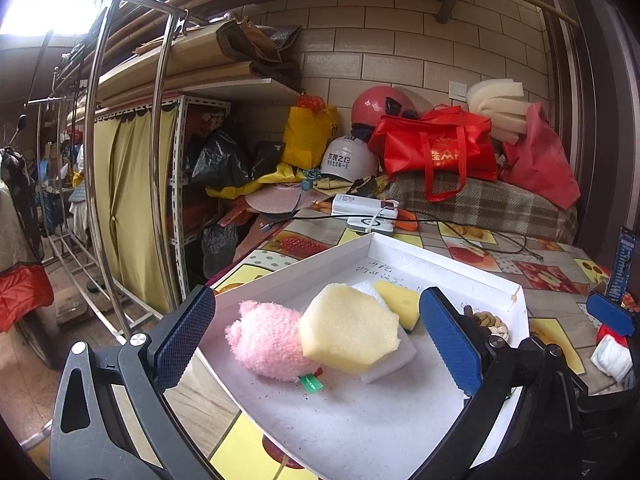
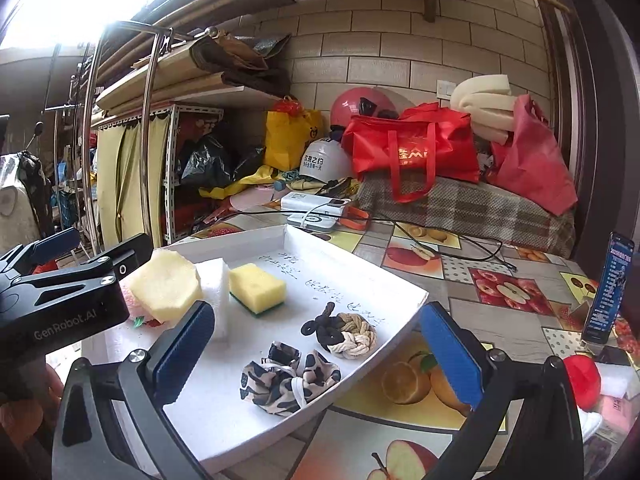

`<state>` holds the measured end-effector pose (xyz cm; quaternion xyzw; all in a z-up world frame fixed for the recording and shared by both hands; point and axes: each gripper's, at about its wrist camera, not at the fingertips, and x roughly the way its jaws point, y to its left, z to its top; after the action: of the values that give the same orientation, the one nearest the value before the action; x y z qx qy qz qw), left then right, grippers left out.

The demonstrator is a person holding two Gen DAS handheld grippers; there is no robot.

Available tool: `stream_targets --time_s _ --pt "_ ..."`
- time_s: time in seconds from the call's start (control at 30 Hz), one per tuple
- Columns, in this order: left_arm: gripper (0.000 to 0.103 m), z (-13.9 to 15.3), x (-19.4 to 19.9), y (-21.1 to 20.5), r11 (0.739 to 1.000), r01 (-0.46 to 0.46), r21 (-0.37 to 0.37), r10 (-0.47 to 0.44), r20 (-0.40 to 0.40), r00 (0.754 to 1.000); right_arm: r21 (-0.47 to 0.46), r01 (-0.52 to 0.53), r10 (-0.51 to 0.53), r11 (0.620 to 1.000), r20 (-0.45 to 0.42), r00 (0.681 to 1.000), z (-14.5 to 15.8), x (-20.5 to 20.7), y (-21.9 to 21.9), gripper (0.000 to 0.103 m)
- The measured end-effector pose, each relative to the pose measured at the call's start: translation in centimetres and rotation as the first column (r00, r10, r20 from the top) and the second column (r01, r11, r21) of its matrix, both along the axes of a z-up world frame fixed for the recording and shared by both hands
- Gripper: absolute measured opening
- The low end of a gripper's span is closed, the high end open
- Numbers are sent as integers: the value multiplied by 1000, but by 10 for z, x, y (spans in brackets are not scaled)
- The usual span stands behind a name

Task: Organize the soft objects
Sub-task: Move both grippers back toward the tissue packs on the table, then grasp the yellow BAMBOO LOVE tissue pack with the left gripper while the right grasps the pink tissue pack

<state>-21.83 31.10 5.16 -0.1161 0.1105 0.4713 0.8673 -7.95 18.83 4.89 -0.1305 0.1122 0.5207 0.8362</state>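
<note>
A white tray lies on the fruit-print tablecloth. In it, a pink fluffy plush sits beside a yellow hexagonal sponge that rests on white foam, with a yellow scouring sponge behind. My left gripper stands open just in front of them, holding nothing. The right wrist view shows the same tray with a leopard scrunchie, a black hair tie and a rope knot. My right gripper is open above these, with nothing between its pads.
Power banks and a black cable lie behind the tray. Red bags, helmets and foam pile up against the brick wall. A phone stands at the right, with a red and white soft object near it. Shelves and a metal rack stand left.
</note>
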Motion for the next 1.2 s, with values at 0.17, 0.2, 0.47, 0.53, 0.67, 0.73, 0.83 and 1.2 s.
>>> stream_targets --time_s 0.17,0.2,0.47,0.53,0.67,0.73,0.83,1.2 --pt "103 1 4 -28 997 68 34 -67 -3 998 8 -34 34 999 -14 999 -1 -13 -29 102" --pt "103 2 4 -34 995 87 47 -88 8 996 10 -55 55 998 -32 998 -2 -13 -37 102" --pt "103 2 33 -83 942 334 16 -334 -13 943 38 -118 122 992 -112 986 -2 22 -125 102" --pt "103 2 43 -102 906 422 12 -422 -27 906 42 -46 51 998 -129 990 -2 46 -151 103" --pt "103 0 69 -142 797 603 -32 -604 -80 793 27 121 -114 992 -194 974 -3 110 -204 103" --pt "103 -1 83 -161 722 689 -67 -692 -106 714 -5 203 -199 979 -213 957 -4 143 -226 103" --pt "103 -5 107 -188 608 781 -146 -794 -144 591 -104 268 -285 958 -222 933 -11 190 -242 103" --pt "101 -37 177 -249 448 814 -370 -887 -293 356 -410 67 -185 910 -253 950 -48 235 -189 96"
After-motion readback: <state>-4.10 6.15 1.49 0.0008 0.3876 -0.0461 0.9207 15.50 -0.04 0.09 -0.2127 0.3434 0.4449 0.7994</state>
